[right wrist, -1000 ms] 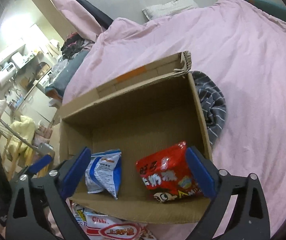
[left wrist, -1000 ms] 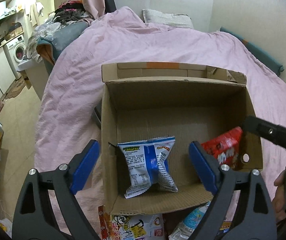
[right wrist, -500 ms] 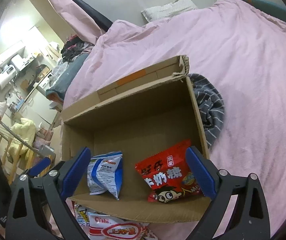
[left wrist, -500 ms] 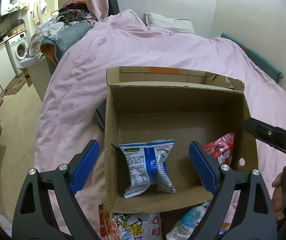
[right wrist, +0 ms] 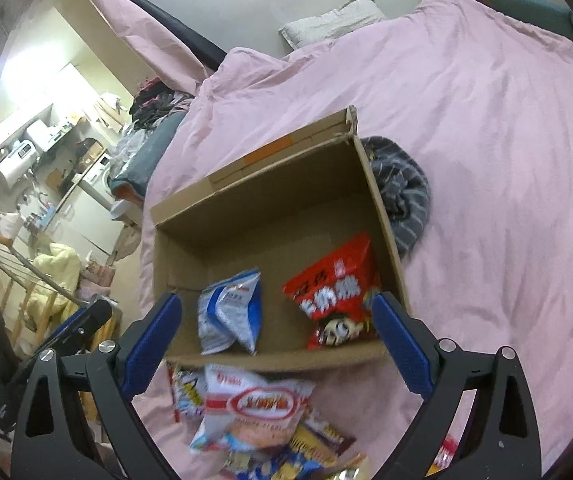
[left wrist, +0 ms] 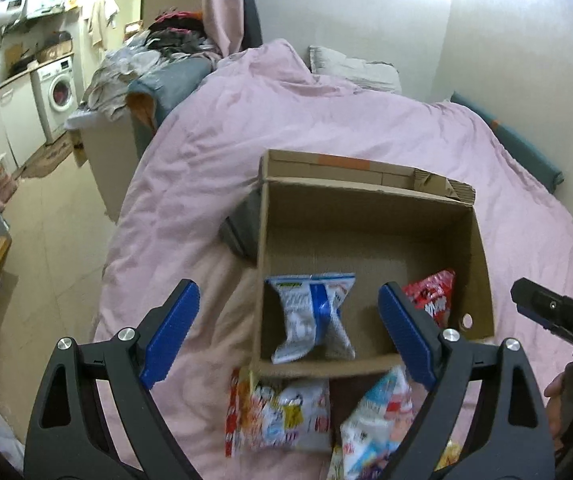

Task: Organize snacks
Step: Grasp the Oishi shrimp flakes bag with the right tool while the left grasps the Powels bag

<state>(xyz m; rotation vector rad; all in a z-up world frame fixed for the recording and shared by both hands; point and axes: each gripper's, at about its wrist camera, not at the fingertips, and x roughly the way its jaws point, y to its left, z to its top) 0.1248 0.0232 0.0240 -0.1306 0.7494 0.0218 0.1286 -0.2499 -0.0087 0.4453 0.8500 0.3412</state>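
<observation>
Snack pile (right wrist: pixel 258 412) below right gripper (right wrist: pixel 278 344): motion-blurred, print unreadable, lower packets cut by frame bottom. Red packet (left wrist: pixel 432 296) partly hidden behind left gripper's (left wrist: pixel 288 336) right finger. Blue-white packet (left wrist: pixel 314 316) text smeared. Right gripper in left view: only tip shows, rest cut by edge. Hand (left wrist: pixel 566 396) mostly out of frame.

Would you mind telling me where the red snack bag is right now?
In the right wrist view, the red snack bag lies inside the cardboard box, against its right wall, with the blue and white bag on its left.
</observation>
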